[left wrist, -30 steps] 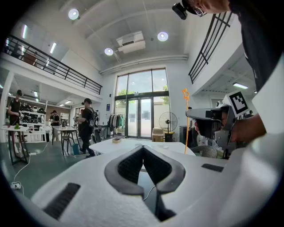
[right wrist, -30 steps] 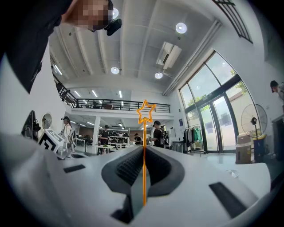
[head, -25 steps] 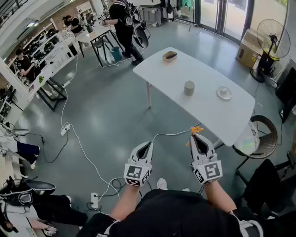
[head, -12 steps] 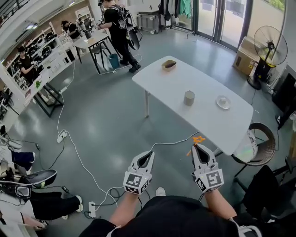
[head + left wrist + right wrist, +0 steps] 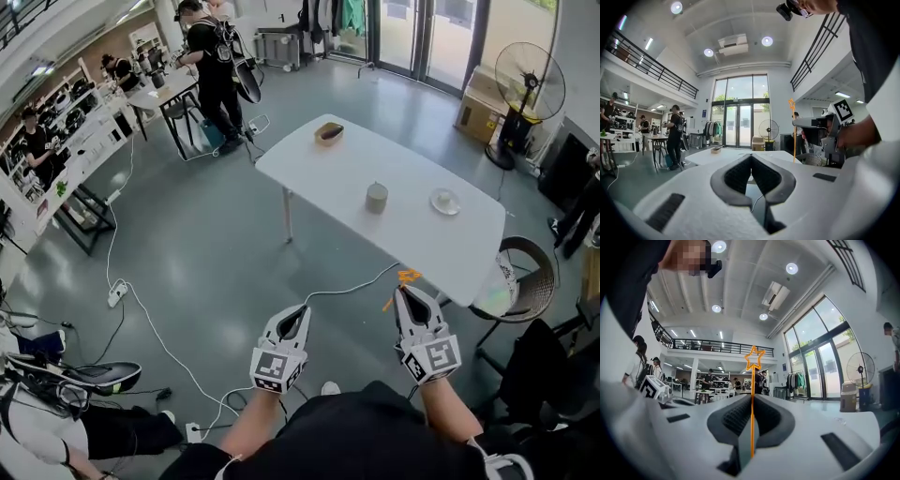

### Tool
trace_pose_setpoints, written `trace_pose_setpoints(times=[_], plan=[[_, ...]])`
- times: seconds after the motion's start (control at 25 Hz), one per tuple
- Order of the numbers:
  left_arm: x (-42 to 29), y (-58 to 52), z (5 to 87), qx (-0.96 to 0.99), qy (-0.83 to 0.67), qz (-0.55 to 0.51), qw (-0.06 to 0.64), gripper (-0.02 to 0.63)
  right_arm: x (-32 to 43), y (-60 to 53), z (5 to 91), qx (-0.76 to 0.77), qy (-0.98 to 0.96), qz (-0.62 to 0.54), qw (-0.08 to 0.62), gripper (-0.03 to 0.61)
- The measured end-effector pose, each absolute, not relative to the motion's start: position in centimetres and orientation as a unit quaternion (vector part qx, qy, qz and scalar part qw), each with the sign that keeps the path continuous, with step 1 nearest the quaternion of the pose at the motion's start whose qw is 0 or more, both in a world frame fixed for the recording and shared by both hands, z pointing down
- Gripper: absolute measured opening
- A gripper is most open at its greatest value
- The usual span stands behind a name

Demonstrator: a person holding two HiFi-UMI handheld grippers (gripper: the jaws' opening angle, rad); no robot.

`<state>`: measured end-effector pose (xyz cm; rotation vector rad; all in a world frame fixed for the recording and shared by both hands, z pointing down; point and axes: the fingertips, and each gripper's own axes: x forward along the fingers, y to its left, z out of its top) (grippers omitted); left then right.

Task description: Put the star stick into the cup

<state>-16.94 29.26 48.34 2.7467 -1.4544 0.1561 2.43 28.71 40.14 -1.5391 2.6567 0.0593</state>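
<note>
In the head view a grey cup [image 5: 376, 197] stands upright near the middle of a white table [image 5: 328, 173], well ahead of both grippers. My right gripper [image 5: 408, 293] is shut on the orange star stick [image 5: 404, 277], whose star end pokes out past the jaw tips. The right gripper view has the stick [image 5: 752, 418] upright between the shut pads of that gripper [image 5: 752, 398], star [image 5: 754, 357] on top. My left gripper [image 5: 297, 314] hangs beside it, shut and holding nothing. Its jaws meet in the left gripper [image 5: 751, 157] view, with the star stick [image 5: 793, 136] to the right.
On the table lie a small white dish [image 5: 444, 201] right of the cup and a brown basket [image 5: 328, 133] at the far end. A wicker chair [image 5: 526, 281] stands at the table's near right corner. White cables [image 5: 155, 323] cross the floor. A person [image 5: 211, 66] stands beyond the table.
The table and cup have shifted slightly left in the head view as I move. Both grippers keep their places and stay shut, the right one still on the star stick.
</note>
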Motion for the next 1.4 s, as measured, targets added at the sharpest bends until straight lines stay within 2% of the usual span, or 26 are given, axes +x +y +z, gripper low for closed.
trace_pose_setpoints(times=[0.44, 1.4], plan=[[-17.2, 24.4, 48.8, 0.884, -0.464, 0.056, 0.016, 0.012, 2.9, 25.0, 40.6, -0.515, 0.856, 0.016, 0.04, 0.02], [-5.6, 8.1, 47.1, 0.885, -0.458, 0.077, -0.015, 0.011, 11.8, 7.9, 40.2, -0.49, 0.87, 0.005, 0.057, 0.02]])
